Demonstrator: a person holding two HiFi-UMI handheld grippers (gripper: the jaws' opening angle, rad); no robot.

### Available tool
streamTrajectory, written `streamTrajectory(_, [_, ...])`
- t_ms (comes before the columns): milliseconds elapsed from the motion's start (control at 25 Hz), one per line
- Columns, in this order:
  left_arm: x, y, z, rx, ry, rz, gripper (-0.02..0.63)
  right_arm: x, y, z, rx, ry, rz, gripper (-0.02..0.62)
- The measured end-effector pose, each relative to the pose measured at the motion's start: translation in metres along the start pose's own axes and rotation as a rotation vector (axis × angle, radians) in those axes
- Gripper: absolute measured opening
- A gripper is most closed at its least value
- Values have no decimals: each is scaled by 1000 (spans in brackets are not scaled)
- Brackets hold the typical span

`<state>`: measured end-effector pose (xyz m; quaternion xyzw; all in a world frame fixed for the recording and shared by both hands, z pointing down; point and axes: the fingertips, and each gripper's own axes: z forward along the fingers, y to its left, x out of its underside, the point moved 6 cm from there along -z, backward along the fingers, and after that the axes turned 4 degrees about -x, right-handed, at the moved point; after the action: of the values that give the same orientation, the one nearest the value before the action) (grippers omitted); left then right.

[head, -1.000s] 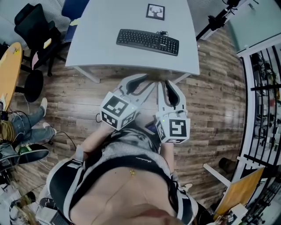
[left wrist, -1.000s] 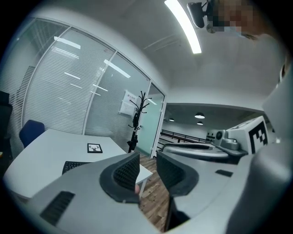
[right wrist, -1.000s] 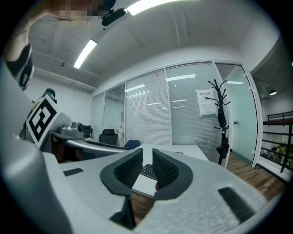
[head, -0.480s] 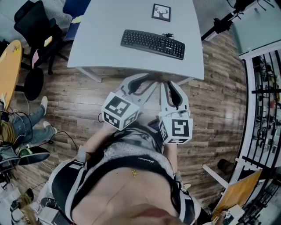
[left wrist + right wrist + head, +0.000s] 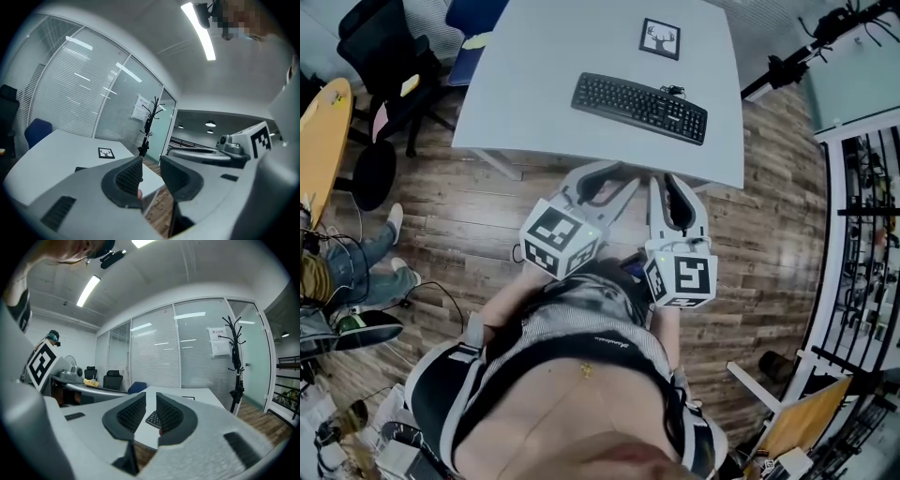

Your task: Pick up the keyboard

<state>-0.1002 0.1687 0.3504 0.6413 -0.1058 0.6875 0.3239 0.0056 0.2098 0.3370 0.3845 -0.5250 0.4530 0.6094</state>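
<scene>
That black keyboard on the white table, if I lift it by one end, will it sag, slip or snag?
Probably stiff: the keyboard is a long flat slab, so it should not sag, but gripped at one end it may tilt. Its thin profile suggests it is light. What looks like a bunched cable at its back edge might drag.

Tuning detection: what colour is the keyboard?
The keyboard is black; the head view shows it best.

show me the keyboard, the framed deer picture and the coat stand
keyboard (image 5: 639, 108), head view, middle of its key field
framed deer picture (image 5: 661, 38), head view, centre of the print
coat stand (image 5: 236, 363), right gripper view, on its pole
</scene>
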Motion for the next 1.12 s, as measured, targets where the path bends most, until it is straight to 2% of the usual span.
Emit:
streamTrajectory(560, [-6,15,10,-11,10,8,103,-1,-7,14,10,5,19,78])
streamTrajectory(1120, [-17,22,54,-36,24,26,103,-4,-47,44,-49,10,31,78])
